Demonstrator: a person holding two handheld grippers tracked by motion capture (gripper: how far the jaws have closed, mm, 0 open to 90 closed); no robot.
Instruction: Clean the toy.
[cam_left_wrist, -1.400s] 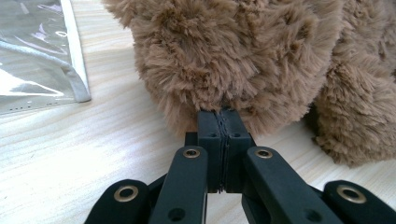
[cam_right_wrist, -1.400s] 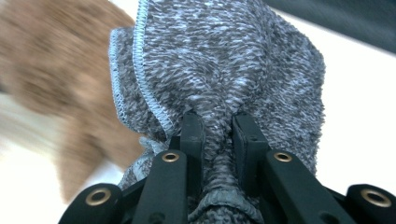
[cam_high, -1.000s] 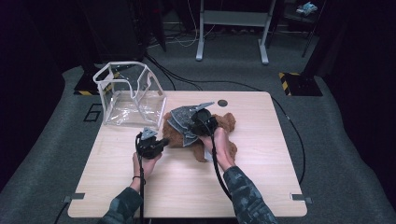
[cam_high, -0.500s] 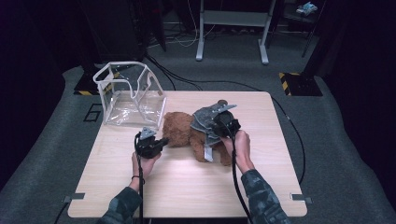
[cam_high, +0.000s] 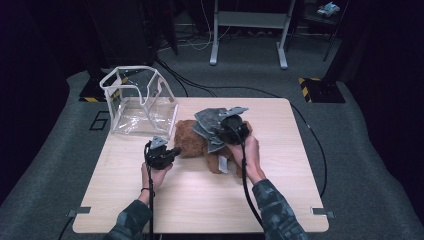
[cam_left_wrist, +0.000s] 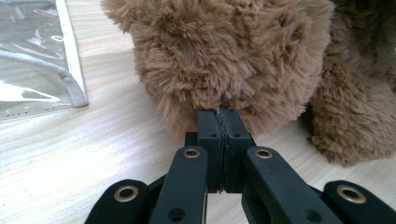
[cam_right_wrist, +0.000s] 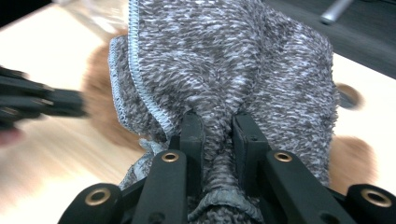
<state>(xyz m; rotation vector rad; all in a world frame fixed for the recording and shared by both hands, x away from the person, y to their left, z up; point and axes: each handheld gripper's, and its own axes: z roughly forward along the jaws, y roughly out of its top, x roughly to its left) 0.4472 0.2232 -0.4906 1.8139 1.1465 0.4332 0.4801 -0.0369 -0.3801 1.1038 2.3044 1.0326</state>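
The right tool is clamping a bunched fold of the grey cloth, its jaws pinched on the fabric with the rest of the cloth fanning out ahead of them in the right gripper view. The left tool is closed tight on a tuft of fur at the edge of the brown teddy bear; in the left gripper view the two jaws are meeting with only fur caught at their tips, and the bear is bulging right in front of them.

The step in hand looks like draping the cloth over the bear while the other hand is pinning the toy down. To do it well, the left tool should be holding its pinch firmly so the bear is not sliding on the bench, and the right tool should be carrying the cloth high enough that its hanging edge is clearing the fur rather than dragging and bunching. Releasing makes sense only when the cloth is spreading evenly.

The cloth is hanging from the right tool, directly over the bear's middle, just beyond the left tool's tips. The clear plastic bag is standing to the left of and beyond the left tool, near the bear.
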